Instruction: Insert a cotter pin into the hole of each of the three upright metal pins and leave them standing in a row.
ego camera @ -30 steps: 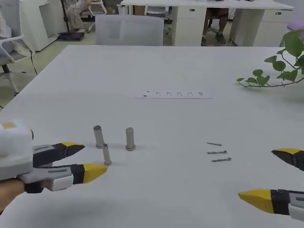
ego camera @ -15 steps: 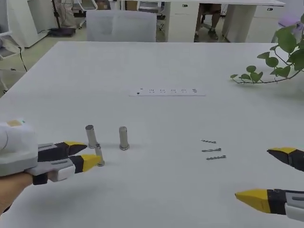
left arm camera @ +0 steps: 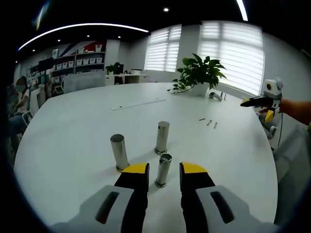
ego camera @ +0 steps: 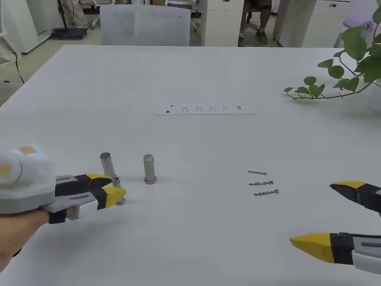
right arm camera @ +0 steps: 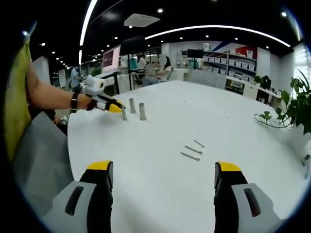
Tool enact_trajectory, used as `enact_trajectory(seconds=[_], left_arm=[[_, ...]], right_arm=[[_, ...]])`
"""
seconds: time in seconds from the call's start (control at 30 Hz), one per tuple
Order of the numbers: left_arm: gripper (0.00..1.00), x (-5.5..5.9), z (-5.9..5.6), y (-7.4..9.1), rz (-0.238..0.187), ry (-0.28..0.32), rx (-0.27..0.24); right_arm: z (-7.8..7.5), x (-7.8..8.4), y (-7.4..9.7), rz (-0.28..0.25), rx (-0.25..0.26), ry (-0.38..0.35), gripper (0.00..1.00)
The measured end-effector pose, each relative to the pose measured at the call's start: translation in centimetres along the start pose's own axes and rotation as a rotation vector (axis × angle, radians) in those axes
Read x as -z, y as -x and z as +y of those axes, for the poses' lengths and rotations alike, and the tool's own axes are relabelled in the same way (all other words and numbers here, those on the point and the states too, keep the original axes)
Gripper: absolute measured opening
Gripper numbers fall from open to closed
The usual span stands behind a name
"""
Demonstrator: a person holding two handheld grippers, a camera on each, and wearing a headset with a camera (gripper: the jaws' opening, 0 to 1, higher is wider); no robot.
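Straddling front metal pin (left arm camera: 164, 169) with left gripper (ego camera: 112, 188), jaws spread either side, not yet touching. Holding right gripper (right arm camera: 164, 168) wide apart, empty, over desk (ego camera: 208, 238) near three cotter pins (ego camera: 262, 183), which lie loose, well apart from the upright pins.

Risks:
- Could topple front pin if closed off-centre or one jaw first.
- Could knock rear pins (left arm camera: 119, 152) (left arm camera: 162, 137) just beside.

Cannot make out cross-holes or their facing. Cotter pins too small for detail. In head view, front pin largely hidden behind gripper tip.
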State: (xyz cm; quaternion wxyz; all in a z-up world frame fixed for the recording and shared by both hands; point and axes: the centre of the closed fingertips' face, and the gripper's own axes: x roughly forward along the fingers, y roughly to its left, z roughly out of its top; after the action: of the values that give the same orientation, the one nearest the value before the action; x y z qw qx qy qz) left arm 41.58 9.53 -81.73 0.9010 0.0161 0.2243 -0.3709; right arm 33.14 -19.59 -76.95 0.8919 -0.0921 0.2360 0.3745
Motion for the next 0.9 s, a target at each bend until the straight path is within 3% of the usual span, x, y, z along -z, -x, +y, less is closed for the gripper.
enact_trajectory(seconds=[0.4,0.63,0.9], left_arm=[[0.15,1.1,0.1,-0.9,0.033,-0.032,0.012],[0.15,1.2,0.2,-1.2,0.039,-0.034,0.012],[0.12,1.2,-0.5,-1.2,0.047,-0.068,0.032]], right_arm=[[0.1,0.2,0.0,-0.001,0.002,-0.010,0.87],[0.2,0.5,-0.1,0.002,0.000,-0.015,0.87],[0.2,0.4,-0.2,-0.006,0.000,-0.021,0.86]])
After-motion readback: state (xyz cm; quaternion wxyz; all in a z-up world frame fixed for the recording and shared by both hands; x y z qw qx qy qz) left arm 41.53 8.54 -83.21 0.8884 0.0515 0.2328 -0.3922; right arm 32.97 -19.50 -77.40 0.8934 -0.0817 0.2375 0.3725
